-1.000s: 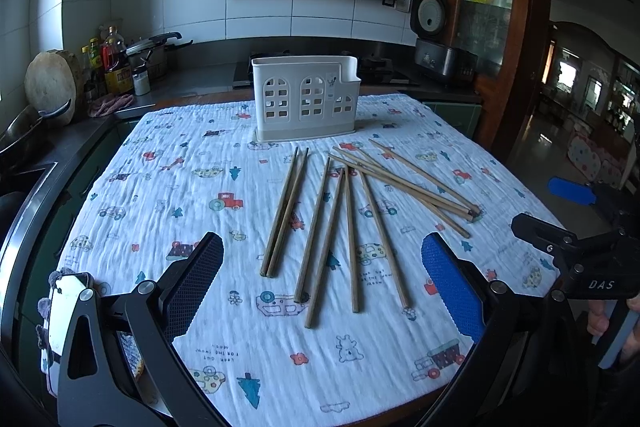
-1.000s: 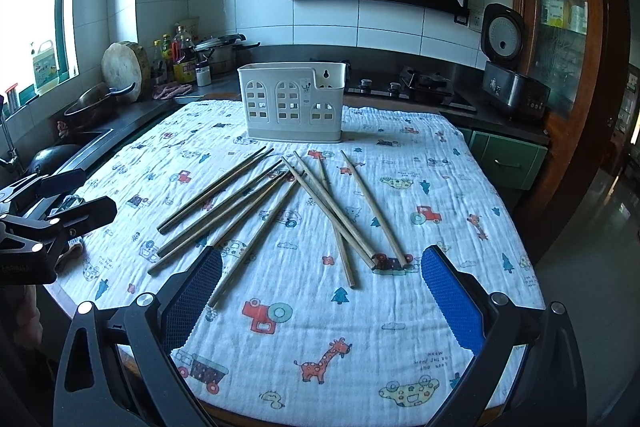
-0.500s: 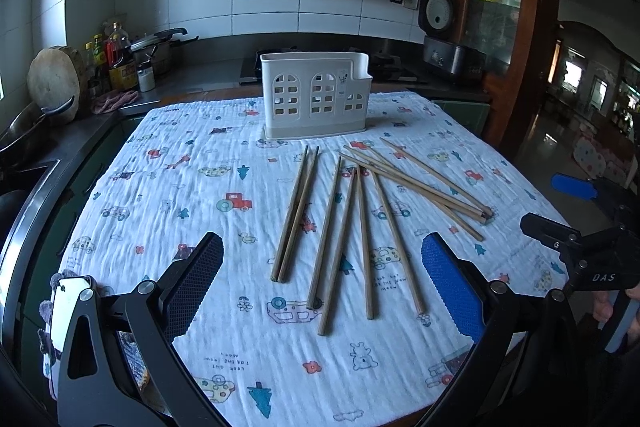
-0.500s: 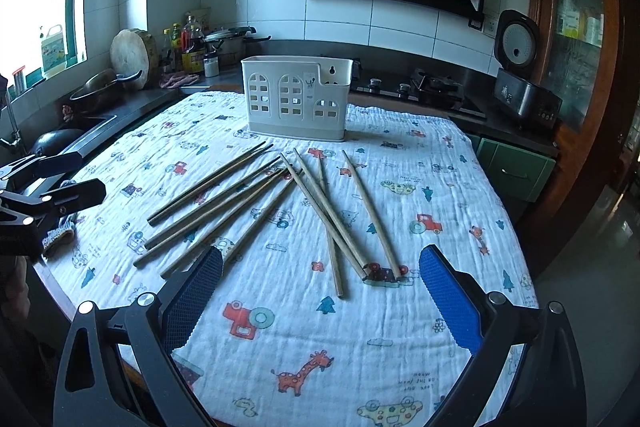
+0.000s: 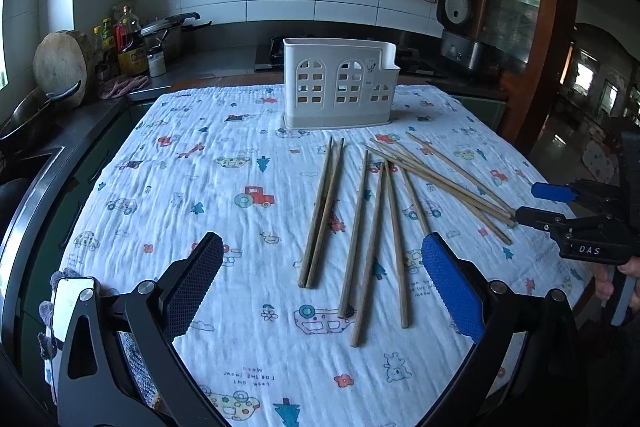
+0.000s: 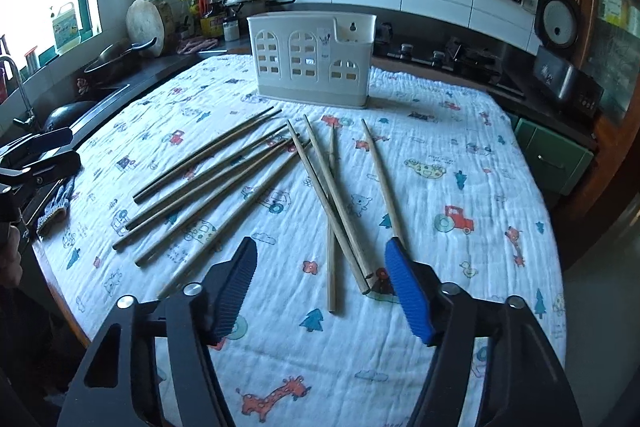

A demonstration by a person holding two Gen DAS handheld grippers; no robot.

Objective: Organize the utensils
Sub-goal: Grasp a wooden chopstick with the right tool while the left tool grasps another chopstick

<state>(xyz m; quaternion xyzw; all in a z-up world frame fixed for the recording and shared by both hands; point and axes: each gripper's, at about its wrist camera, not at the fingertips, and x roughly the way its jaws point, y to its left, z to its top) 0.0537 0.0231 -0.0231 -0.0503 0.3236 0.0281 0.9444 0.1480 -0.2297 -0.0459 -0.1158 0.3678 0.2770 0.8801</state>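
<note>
Both grippers have closed in on the chopsticks (image 6: 280,183) since a second ago, and the right gripper (image 6: 322,287) now has narrower fingers than before, with the near ends of three sticks lying between them. Nothing is gripped yet. The chopsticks lie loose on the tabletop (image 5: 168,187), fanned out in front of the white utensil holder (image 5: 340,87), which stands upright at the far middle and looks empty as far as I can tell. The left gripper (image 5: 322,287) hovers with fingers spread wide over the near ends of the left-hand pair.

To do this pick well, I would lower the right fingers around one stick or a parallel pair only, near its end, avoiding the crossed ones that would drag along. The wrinkled cloth with cartoon prints may snag the tips, so a shallow pinch seems wise.

Around the tabletop: a dark counter with bottles (image 6: 208,11), a wok (image 6: 116,59) and round chopping block (image 6: 150,23) at left, and a rice cooker (image 5: 460,11) at far right.
</note>
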